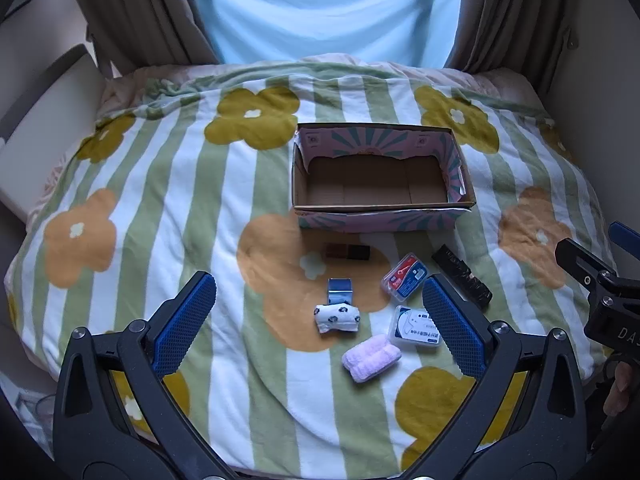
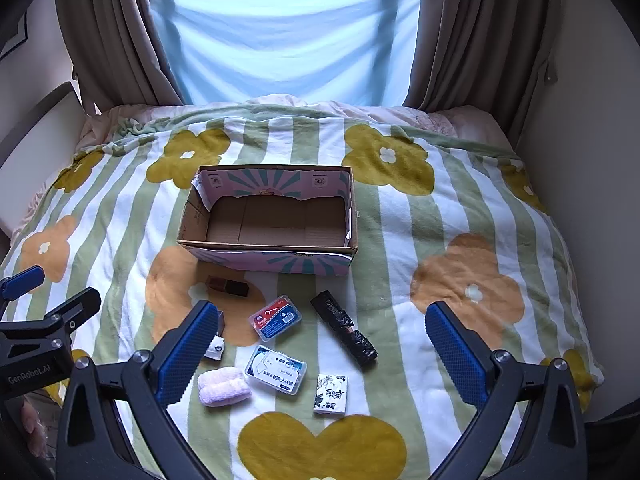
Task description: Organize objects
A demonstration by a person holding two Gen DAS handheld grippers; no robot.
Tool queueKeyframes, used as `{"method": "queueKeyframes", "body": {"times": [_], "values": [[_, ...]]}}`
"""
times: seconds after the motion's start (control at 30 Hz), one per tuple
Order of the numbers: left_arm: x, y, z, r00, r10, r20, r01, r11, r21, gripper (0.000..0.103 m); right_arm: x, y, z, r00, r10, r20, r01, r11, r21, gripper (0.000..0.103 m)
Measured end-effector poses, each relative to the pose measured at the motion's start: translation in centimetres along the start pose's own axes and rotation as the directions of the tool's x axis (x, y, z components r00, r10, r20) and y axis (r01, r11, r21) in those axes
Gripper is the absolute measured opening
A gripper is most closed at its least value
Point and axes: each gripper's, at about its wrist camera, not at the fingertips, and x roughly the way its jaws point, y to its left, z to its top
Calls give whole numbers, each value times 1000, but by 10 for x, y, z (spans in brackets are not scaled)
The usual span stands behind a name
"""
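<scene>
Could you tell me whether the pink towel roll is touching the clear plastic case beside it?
Apart: the right wrist view shows blanket between the pink towel roll and the clear plastic case.

Bedroom backdrop around the flowered blanket

A soft fleece blanket (image 2: 400,240) with green and white stripes and big yellow and orange flowers covers the bed. Behind its far edge hangs a pale blue sheer curtain (image 2: 280,40), flanked by brown-grey pleated drapes (image 2: 460,32). Left of the blanket stands what looks like a white padded headboard with a dark frame (image 1: 48,120), blurred at the lens edge.
</scene>
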Motion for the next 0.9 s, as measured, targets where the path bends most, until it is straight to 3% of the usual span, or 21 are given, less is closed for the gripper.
{"method": "queueKeyframes", "body": {"times": [0.9], "values": [[2,4,-6,1000,-24,-9,24,1000,-20,102,-5,10,-7,1000,5,11,-5,1000,-3,102]]}}
